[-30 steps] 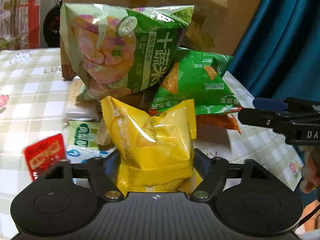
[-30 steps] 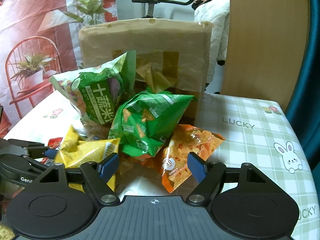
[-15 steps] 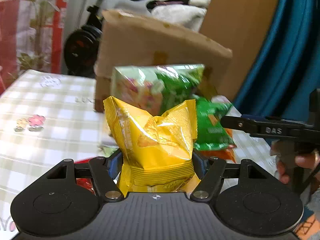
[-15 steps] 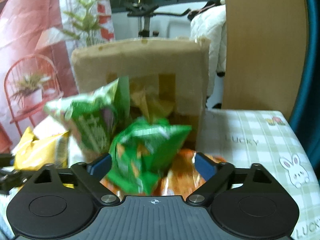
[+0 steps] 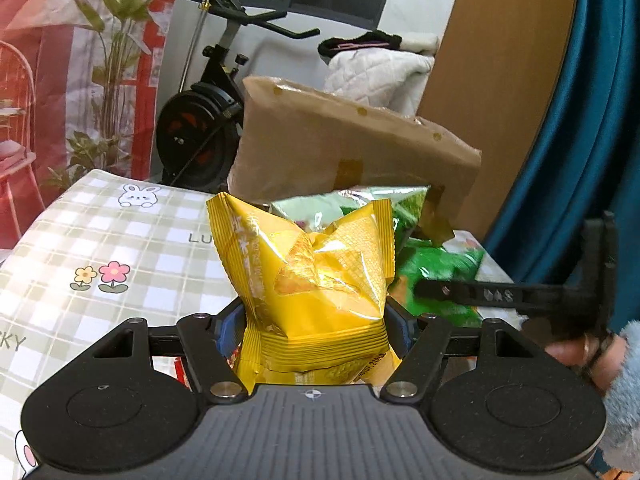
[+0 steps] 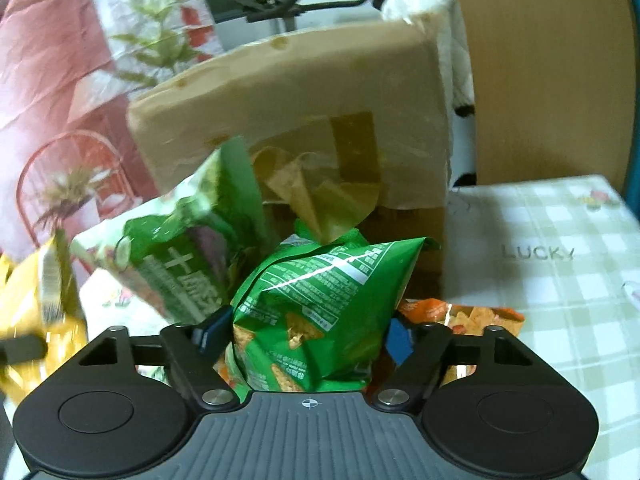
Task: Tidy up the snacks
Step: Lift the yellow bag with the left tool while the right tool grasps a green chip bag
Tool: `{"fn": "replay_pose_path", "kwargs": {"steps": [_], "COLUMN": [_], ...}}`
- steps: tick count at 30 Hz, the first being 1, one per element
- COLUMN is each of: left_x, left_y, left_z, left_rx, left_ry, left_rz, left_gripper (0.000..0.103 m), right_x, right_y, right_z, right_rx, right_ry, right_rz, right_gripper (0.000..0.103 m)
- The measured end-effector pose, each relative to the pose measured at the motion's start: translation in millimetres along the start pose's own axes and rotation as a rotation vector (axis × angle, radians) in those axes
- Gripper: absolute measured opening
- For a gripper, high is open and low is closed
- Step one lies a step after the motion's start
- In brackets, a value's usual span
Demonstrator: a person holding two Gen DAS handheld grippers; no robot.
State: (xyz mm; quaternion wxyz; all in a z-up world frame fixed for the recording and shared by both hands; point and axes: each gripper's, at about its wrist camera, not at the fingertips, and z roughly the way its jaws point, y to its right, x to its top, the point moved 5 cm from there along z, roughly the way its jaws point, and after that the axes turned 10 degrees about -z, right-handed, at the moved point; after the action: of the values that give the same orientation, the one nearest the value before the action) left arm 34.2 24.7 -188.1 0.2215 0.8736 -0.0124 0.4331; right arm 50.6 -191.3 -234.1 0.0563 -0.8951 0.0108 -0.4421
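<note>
My left gripper [image 5: 316,328] is shut on a yellow snack bag [image 5: 308,280] and holds it up above the checked tablecloth [image 5: 120,240]. My right gripper [image 6: 308,332] is closed around a dark green chip bag [image 6: 320,300], its blue pads pressing the bag's sides. A larger light green snack bag [image 6: 180,248] leans against the brown cardboard box [image 6: 300,112] behind. An orange chip bag [image 6: 460,314] lies on the table under the right gripper. In the left wrist view the right gripper's finger [image 5: 480,294] shows at the right over the green bag [image 5: 436,276].
The cardboard box [image 5: 340,148] stands at the table's far edge. An exercise bike [image 5: 208,120] and a white quilted cloth [image 5: 376,72] are behind it. A teal curtain [image 5: 580,120] hangs on the right. A red packet edge [image 5: 182,368] peeks under the left gripper.
My left gripper has lifted the yellow bag higher and tilted up. My right gripper has moved forward and closed on the dark green chip bag.
</note>
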Motion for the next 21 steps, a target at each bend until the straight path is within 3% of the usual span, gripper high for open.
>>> {"fn": "replay_pose_path", "kwargs": {"steps": [6,13,21], "left_x": [6,19,26], "left_y": [4,11,18], "left_z": [-5,-13,-16], "left_rx": [-0.002,-0.005,-0.003], "left_ry": [0.029,0.082,0.113], "left_rz": [0.015,0.024,0.033], "left_gripper": [0.072,0.072,0.072], "right_x": [-5,1,14], "right_y": [1,18,25], "right_z": [-38,-77,-89], "right_rx": [-0.020,-0.060,-0.063], "right_ry": [0.004,0.087,0.128], "right_rz": [0.009,0.032,0.019], "right_gripper": [0.070,0.070,0.070]}}
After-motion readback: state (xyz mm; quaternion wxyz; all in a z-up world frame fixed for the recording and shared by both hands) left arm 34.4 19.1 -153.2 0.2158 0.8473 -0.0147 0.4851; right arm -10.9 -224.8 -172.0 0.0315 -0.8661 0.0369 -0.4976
